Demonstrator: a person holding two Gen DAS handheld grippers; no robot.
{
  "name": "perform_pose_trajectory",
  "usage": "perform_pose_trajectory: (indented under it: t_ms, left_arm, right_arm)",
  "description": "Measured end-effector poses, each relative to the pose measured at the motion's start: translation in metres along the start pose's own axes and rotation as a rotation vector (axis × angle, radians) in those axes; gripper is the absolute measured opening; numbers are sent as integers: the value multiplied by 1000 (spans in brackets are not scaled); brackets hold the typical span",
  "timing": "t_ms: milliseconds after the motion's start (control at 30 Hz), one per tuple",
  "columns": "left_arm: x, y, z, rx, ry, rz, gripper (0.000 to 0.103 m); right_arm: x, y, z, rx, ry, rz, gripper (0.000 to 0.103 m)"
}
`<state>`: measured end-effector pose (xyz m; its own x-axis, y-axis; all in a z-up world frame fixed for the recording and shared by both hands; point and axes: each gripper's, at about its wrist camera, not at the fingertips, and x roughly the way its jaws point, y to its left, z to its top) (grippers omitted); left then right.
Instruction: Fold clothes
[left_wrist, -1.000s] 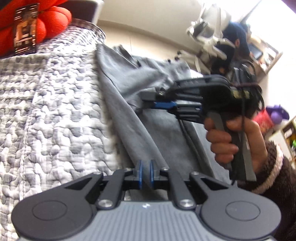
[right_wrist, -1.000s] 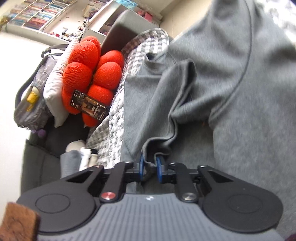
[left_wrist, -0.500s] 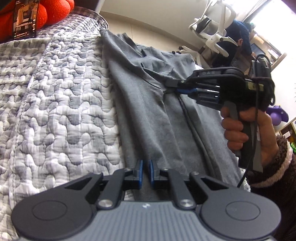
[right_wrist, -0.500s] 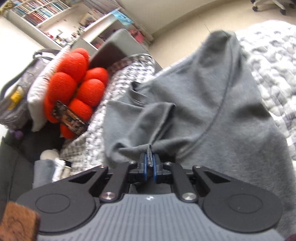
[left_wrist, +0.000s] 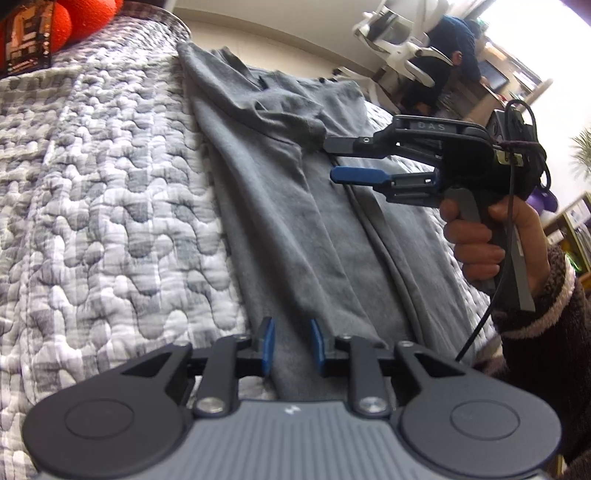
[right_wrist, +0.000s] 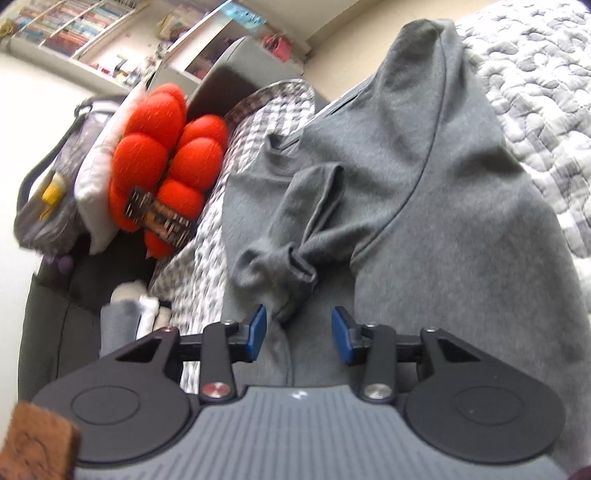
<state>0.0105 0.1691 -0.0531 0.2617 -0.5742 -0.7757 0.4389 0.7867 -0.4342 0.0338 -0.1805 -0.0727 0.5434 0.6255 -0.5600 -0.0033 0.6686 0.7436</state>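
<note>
A grey long-sleeved garment (left_wrist: 280, 206) lies lengthwise on a quilted grey-white bedspread (left_wrist: 110, 221), one side folded over its middle. My left gripper (left_wrist: 290, 343) hovers at the garment's near end. Its jaws are opening, the blue pads (left_wrist: 266, 345) apart, with fabric lying below them and not pinched. My right gripper (left_wrist: 334, 160), held by a hand (left_wrist: 476, 240), is farther up the garment and its jaws are also opening. In the right wrist view the right gripper (right_wrist: 299, 334) stands wide, and the crumpled sleeve cuff (right_wrist: 291, 254) rests loose on the garment (right_wrist: 443, 221) just ahead.
A red lobed cushion (right_wrist: 166, 158) with a dark tag sits at the bed's head beside a grey bag (right_wrist: 48, 199). Rolled cloths (right_wrist: 133, 314) lie by the bed's edge. Farther back, a person (left_wrist: 448, 48) sits in a white office chair. Quilt (right_wrist: 535, 92) stretches to the right.
Both grippers went from shut on grey fabric to jaws apart. The sleeve cuff dropped from the right gripper onto the garment, and the folded side now lies flat.
</note>
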Motion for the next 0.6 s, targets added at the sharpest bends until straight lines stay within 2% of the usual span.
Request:
perform_pose_trajectory:
  t_ms: [167,333,500,600]
  left_arm:
    - [-2,7,-5,22,11,-42,27]
    - [-2,9,-8,29,0,-59,31]
    - [-2,2,-11,46,-18,-38,33]
    - [-1,-9,-15,91,-37,-6,38]
  right_arm:
    - [-8,3,-18,-16,66,41,43]
    - [-13,11,-35,-58,117,41,43]
    - [-11,17,-46,-64,145,48,43]
    - [-7,24,-53,-109,152,28,46]
